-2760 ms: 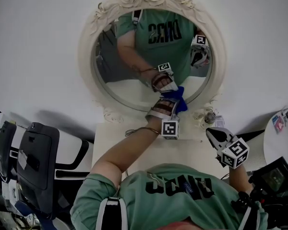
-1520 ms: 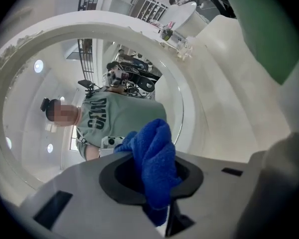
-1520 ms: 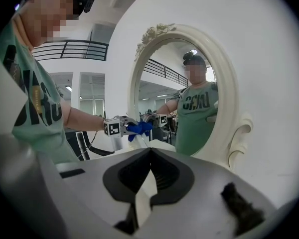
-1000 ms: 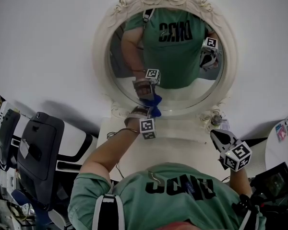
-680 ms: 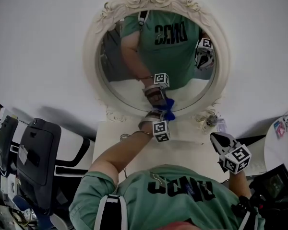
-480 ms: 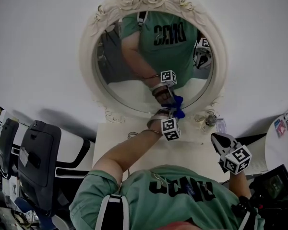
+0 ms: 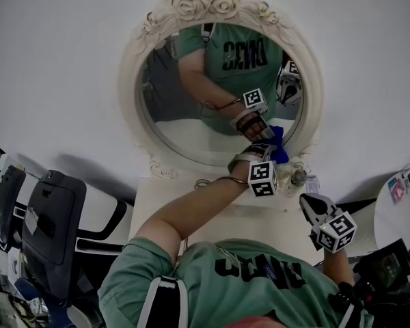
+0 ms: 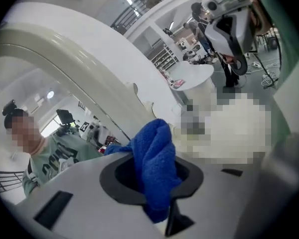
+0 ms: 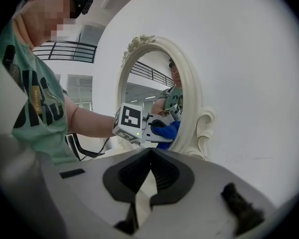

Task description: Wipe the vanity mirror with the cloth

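The oval vanity mirror (image 7: 191,108) in its ornate cream frame (image 7: 208,2) leans on the white wall. My left gripper (image 7: 270,149) is shut on the blue cloth (image 7: 279,150) and presses it to the glass at the lower right, close to the frame. In the left gripper view the blue cloth (image 8: 155,163) bulges up between the jaws, with the frame (image 8: 65,49) curving just behind it. My right gripper (image 7: 309,201) hangs low at the right, away from the mirror, shut and holding nothing. Its view shows the frame (image 9: 192,98), the left gripper's marker cube (image 9: 128,121) and the cloth (image 9: 168,130).
The mirror stands on a white vanity top (image 7: 191,203). Small items (image 7: 298,178) sit by the frame's lower right foot. A black chair (image 7: 51,231) is at the left, and a round white table (image 7: 398,197) at the right edge.
My left gripper has carried the cloth rightward along the lower part of the glass, from left of centre to the lower right rim. The right gripper has stayed put.
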`<state>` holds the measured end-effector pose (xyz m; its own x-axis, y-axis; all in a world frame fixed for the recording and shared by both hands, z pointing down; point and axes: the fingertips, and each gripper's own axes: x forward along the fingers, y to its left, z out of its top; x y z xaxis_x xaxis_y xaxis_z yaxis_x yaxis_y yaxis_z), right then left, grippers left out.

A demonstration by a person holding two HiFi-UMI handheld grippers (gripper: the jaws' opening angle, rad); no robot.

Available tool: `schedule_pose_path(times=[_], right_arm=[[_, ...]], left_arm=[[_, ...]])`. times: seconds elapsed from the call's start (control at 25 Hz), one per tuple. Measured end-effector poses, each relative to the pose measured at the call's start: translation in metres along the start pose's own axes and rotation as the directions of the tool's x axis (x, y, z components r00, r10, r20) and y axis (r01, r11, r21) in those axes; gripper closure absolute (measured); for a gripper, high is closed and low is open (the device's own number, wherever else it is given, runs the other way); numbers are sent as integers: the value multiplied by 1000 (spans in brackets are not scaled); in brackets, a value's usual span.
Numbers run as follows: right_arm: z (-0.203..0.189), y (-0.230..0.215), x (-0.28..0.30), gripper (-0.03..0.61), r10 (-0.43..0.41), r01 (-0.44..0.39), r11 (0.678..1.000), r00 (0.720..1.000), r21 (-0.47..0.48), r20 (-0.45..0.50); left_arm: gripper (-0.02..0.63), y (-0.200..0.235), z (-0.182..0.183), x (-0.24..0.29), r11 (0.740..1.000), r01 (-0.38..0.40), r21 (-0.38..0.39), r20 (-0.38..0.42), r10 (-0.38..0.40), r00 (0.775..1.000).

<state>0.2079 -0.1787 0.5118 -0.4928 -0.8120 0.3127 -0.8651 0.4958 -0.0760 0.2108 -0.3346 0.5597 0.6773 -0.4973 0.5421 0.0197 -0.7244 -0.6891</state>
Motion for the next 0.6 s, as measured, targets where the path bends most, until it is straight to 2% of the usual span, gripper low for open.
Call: schedule_pose_path(times=[0.16, 0.28, 0.4, 0.52, 0.6], right_arm=[[-5, -2, 1, 566, 8, -8, 1000, 1000, -1, -6], [6, 7, 10, 566, 16, -16, 1000, 1000, -13, 0], [12, 14, 16, 566, 29, -29, 999, 1000, -25, -3], [17, 22, 21, 566, 50, -50, 998, 999, -36, -13], [21, 28, 26, 566, 69, -70, 996, 998, -52, -15]], left_arm=[[525, 4, -18, -21, 998, -52, -23, 31, 52, 998], [525, 20, -66, -62, 990, -131, -48, 1, 131, 991], [525, 39, -137, -111, 977, -214, -22, -98, 211, 973], [525, 46, -198, -153, 968, -250, 21, -219, 249, 944], [525, 49, -226, -173, 963, -263, 60, -288, 269, 919]])
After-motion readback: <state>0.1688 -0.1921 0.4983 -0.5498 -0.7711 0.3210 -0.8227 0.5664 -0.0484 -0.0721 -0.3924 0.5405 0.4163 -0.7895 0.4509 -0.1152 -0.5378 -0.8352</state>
